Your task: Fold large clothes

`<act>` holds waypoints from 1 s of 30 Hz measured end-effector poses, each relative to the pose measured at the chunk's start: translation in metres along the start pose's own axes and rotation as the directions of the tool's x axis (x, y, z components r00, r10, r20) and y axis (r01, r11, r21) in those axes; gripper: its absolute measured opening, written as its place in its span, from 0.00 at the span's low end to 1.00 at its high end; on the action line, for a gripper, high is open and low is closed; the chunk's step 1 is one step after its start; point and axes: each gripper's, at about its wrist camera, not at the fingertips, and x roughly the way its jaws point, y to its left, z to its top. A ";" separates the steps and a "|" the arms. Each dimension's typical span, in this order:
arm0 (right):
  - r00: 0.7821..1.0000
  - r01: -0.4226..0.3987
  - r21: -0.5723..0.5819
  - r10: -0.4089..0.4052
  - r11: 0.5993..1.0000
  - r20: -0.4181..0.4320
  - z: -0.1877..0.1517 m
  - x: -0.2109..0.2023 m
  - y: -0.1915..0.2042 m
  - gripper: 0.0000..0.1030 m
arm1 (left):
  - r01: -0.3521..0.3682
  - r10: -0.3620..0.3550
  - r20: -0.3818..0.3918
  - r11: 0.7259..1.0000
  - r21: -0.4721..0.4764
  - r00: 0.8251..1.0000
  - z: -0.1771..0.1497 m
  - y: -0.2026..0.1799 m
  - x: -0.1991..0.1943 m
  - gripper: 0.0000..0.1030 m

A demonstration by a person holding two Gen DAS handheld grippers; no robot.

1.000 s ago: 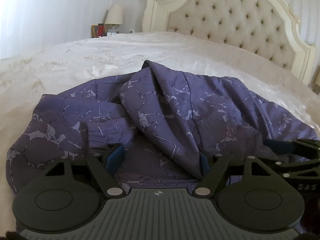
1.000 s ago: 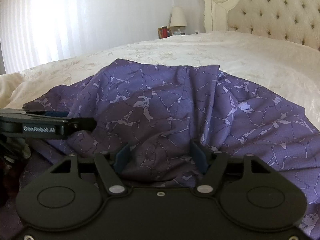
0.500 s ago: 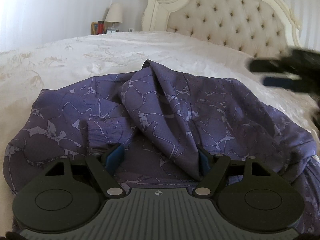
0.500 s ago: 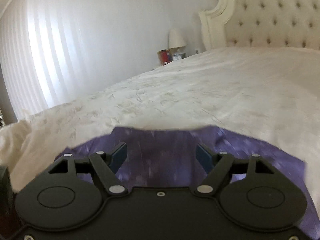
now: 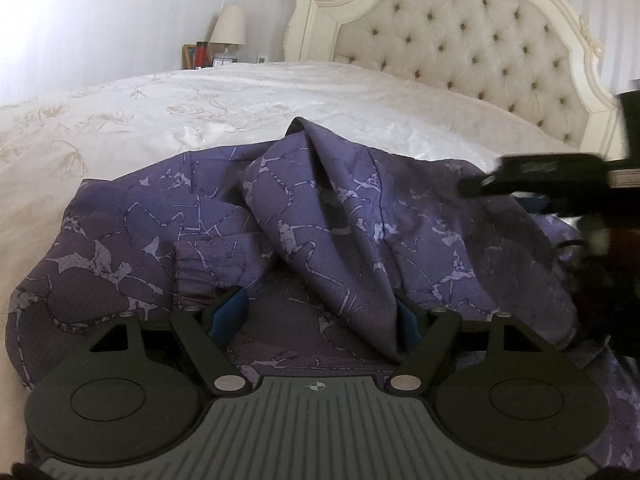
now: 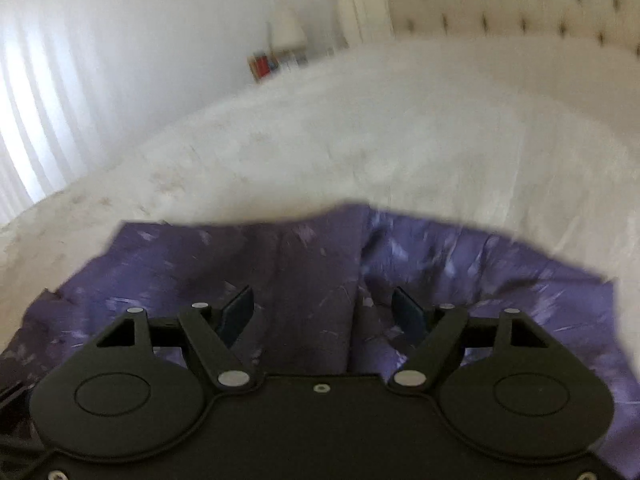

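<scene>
On the cream embroidered bedspread [image 5: 200, 120], the crumpled purple marble-print garment [image 5: 340, 208] is lying bunched ahead of the unclenched left gripper [image 5: 318, 316] and unclenched right gripper [image 6: 322, 314], both seemingly seeking an edge

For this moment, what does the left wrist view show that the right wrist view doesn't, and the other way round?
Only the left wrist view shows the purple patterned garment's elastic-cuffed sleeve, its raised central fold, and the right gripper reaching in from the right, blurred.

Only the right wrist view shows the brightly lit white curtain, and it is motion-blurred throughout.

Both show the purple patterned garment lying on the cream embroidered bedspread, the tufted cream headboard, and the white-shaded bedside lamp. The left gripper stands open over the cloth.
</scene>
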 end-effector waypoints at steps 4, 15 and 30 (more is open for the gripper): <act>0.998 -0.016 -0.005 0.016 1.000 0.069 -0.011 -0.050 0.002 0.77 | -0.004 0.004 -0.002 1.000 0.005 1.000 0.001 -0.002 0.000 0.72; 0.998 0.003 0.114 0.005 0.993 -0.070 -0.087 -0.152 0.005 0.90 | -0.028 0.029 -0.047 0.999 0.033 0.998 0.009 -0.013 -0.004 0.79; 0.997 0.062 0.227 -0.049 0.972 -0.063 -0.113 -0.234 -0.004 0.99 | -0.017 -0.020 -0.224 0.987 -0.162 0.974 -0.025 0.010 -0.107 0.92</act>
